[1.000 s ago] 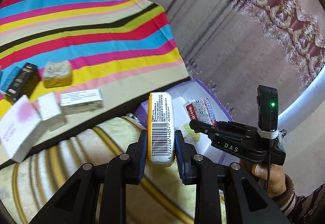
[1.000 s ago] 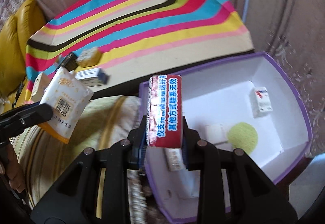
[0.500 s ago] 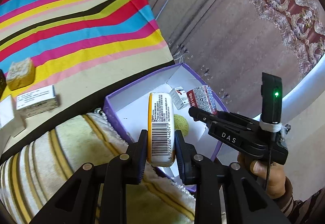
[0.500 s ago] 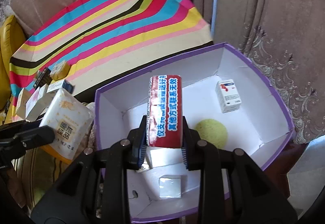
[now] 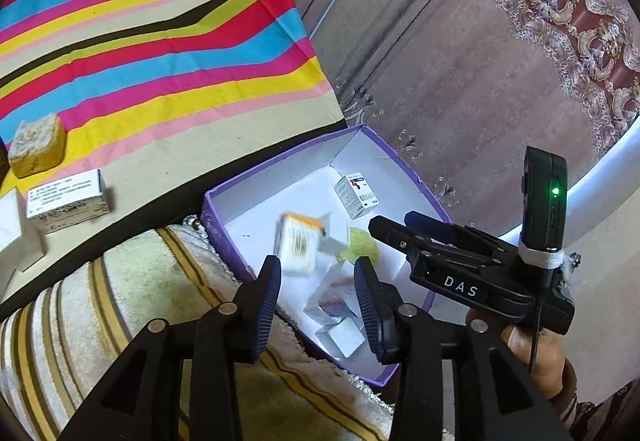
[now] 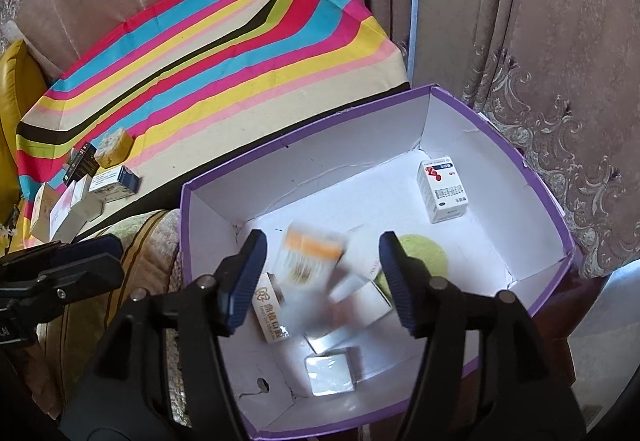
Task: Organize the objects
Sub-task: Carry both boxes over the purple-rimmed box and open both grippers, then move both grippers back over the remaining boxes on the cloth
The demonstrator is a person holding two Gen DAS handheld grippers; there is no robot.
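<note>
Left wrist view: the left gripper [image 5: 316,283] is hanging over the purple box [image 5: 218,207], jaws having just been opening and now spread, nothing pinched between the pads. An orange-topped carton [image 5: 298,245], motion-blurred, is sitting loose just ahead of the fingers, inside the box and touching no pad. The right gripper [image 6: 322,273] is also standing spread over the same box, jaws likewise having just been opening; the blurred carton [image 6: 310,255] is showing between its fingers but free of them, and whether it is resting on the box floor or still in the air cannot be told. Inside the box, a white carton with a red mark [image 6: 442,189] is standing near the far right corner, a green disc [image 6: 424,253] is lying on the floor near the middle, and several small white boxes [image 6: 330,375] are lying toward the near wall. Beyond the box's left wall, a striped cloth [image 5: 152,53] is carrying a yellow block [image 5: 36,149] and a white labelled carton [image 5: 66,199], both well apart from the box.
</note>
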